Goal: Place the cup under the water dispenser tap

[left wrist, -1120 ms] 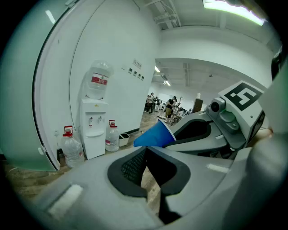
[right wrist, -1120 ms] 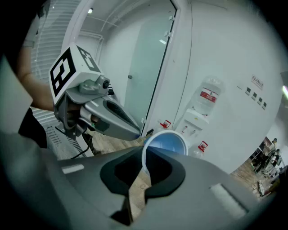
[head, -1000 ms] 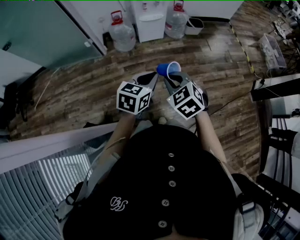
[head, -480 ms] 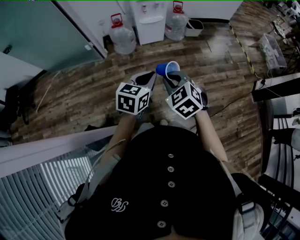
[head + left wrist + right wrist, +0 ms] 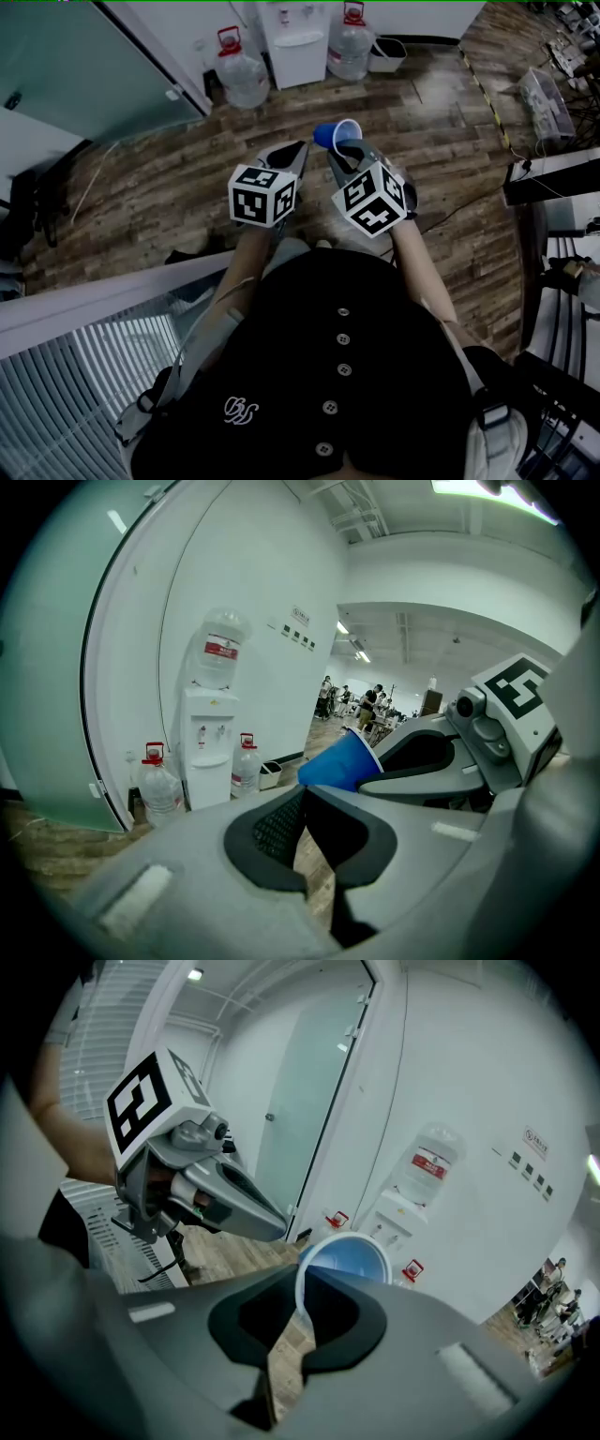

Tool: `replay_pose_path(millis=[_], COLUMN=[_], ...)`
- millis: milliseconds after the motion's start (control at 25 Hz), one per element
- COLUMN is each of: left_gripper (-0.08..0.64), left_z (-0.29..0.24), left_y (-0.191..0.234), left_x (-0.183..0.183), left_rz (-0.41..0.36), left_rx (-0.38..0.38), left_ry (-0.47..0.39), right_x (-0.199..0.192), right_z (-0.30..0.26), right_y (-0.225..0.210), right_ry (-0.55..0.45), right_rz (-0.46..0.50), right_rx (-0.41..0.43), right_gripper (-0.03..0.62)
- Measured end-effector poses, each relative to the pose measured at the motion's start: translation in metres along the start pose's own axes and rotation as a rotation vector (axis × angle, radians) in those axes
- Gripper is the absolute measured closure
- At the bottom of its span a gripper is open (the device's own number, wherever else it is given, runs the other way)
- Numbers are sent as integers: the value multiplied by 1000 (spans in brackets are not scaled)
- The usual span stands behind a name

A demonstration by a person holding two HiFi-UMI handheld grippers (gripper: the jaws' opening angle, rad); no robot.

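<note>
Item, blue cup [image 5: 336, 137]: we hold it in the right gripper [image 5: 347, 152], jaws pinched on its rim. It is tipped on its side in the air, well short of the water dispenser [image 5: 295, 42] and not under the tap. Item, left gripper [image 5: 296, 152]: jaws pressed together on nothing, just beside the cup, equally far from the dispenser. Item, left bottle [image 5: 241, 70] and right bottle [image 5: 349, 47]: one on the floor at either side of the dispenser.

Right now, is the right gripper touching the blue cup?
Touching. The right gripper view shows it: the right gripper pinches the blue cup by its rim, jaws closed on it with no gap.
</note>
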State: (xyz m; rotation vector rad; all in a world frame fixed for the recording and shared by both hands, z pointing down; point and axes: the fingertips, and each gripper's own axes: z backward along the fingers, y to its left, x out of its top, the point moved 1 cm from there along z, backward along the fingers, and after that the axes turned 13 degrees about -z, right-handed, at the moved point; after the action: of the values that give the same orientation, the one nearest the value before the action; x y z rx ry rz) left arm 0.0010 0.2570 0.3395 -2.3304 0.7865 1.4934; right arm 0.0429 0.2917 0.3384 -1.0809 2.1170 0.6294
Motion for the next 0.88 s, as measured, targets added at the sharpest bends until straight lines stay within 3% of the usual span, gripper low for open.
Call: replay_pose_path(millis=[520, 880], left_gripper=[554, 555], left_z=[-22, -43], left_y=[-14, 14], left_x=[-3, -6], left_rz=[39, 50], left_rx=[49, 43], left_ry=[1, 42], right_x=[-19, -16], right_z=[0, -26], right_y=[-22, -36], right_ry=[4, 29], right_rz=[31, 1], right_rx=[49, 84], right_gripper=[569, 570])
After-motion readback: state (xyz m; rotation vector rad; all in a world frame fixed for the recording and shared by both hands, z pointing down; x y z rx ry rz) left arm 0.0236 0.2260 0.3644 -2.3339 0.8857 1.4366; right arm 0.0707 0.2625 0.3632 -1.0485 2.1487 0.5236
